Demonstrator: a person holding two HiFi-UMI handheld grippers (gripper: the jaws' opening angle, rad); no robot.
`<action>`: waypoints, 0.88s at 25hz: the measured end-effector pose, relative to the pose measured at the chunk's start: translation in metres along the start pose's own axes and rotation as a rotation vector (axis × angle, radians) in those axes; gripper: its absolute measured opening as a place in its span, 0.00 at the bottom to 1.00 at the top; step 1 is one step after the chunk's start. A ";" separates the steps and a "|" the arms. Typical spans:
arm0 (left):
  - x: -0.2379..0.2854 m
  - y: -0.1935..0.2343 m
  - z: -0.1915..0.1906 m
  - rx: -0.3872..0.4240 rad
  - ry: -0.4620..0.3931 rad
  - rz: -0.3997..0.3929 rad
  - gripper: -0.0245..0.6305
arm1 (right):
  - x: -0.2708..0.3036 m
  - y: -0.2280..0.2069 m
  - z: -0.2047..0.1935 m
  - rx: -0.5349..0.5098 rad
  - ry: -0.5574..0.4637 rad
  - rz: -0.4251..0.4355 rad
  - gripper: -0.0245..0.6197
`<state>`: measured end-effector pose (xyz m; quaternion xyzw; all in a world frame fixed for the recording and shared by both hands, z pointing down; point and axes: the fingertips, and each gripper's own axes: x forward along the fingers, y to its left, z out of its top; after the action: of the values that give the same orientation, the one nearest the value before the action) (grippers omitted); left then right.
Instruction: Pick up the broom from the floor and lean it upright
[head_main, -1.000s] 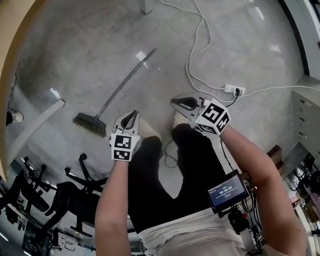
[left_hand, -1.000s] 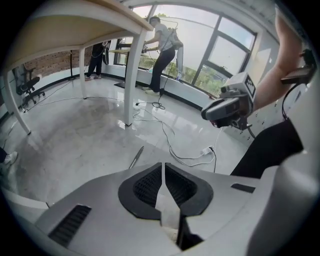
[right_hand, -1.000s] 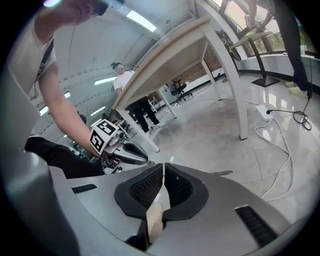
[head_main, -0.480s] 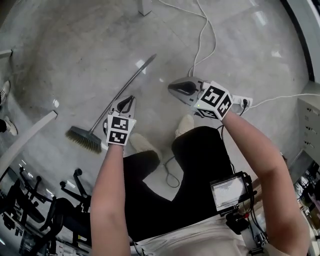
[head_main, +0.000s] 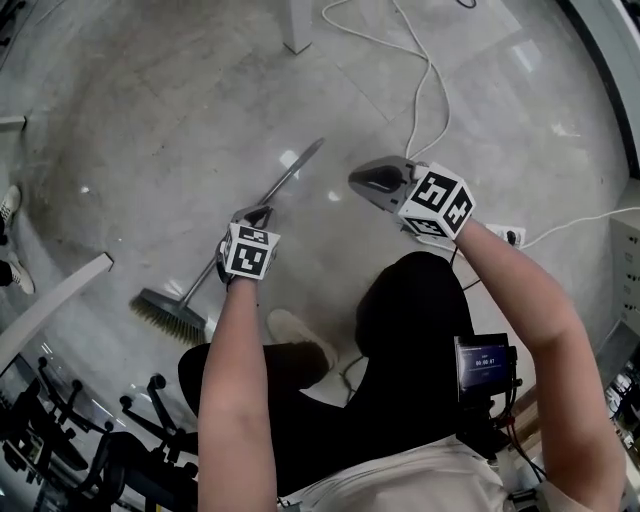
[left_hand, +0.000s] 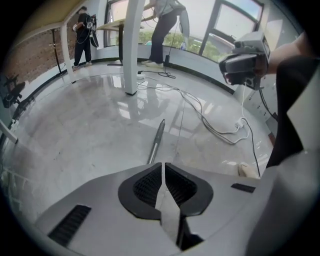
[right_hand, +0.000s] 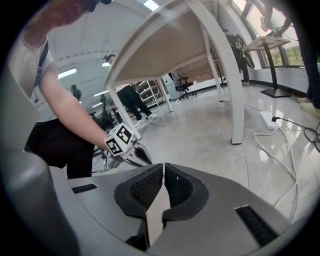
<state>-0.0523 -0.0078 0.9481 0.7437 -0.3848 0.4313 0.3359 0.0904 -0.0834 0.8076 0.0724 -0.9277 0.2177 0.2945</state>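
Broom (head_main: 296, 170), a slim grey metal handle with a dark bristle head, lies flat on the polished grey concrete floor (head_main: 140, 120). The bristle head sits at the lower left of the head view, nearest the person's feet. The handle runs diagonally away to the upper right.

Left gripper (head_main: 258, 212), grey with a black-and-white marker cube on its back, hangs over the handle roughly midway along and points steeply down. In the left gripper view I read its jaws as clenched together with nothing between them. The handle emerges just beyond the tips and stretches off across the floor. I cannot tell whether the tips touch it.

Right gripper (head_main: 356, 180), same grey build with its own cube, sits to the right of the handle's far end, apart from the broom and over bare floor. In its own view the jaws are pressed together and empty. Just past them I see the left gripper and the bare forearm carrying it.

Surroundings:
- A white cable (head_main: 420, 90) loops over the floor beyond the right gripper.
- A white power strip (right_hand: 266, 119) lies on the floor near a white-legged table with a pale top (right_hand: 235, 85).
- A light-coloured shoe (head_main: 298, 335) is planted near the bristle head.
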 end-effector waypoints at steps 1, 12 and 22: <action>0.009 0.001 -0.002 0.004 0.018 0.002 0.07 | 0.004 -0.005 -0.003 -0.005 -0.001 0.000 0.07; 0.067 0.024 -0.011 0.171 0.142 0.044 0.20 | 0.026 -0.040 -0.028 -0.013 -0.027 -0.036 0.07; 0.073 0.048 -0.072 0.245 0.433 0.018 0.22 | 0.020 -0.048 -0.038 -0.007 -0.029 -0.071 0.07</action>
<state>-0.0969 0.0087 1.0513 0.6656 -0.2553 0.6270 0.3139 0.1058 -0.1098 0.8645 0.1073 -0.9294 0.2031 0.2888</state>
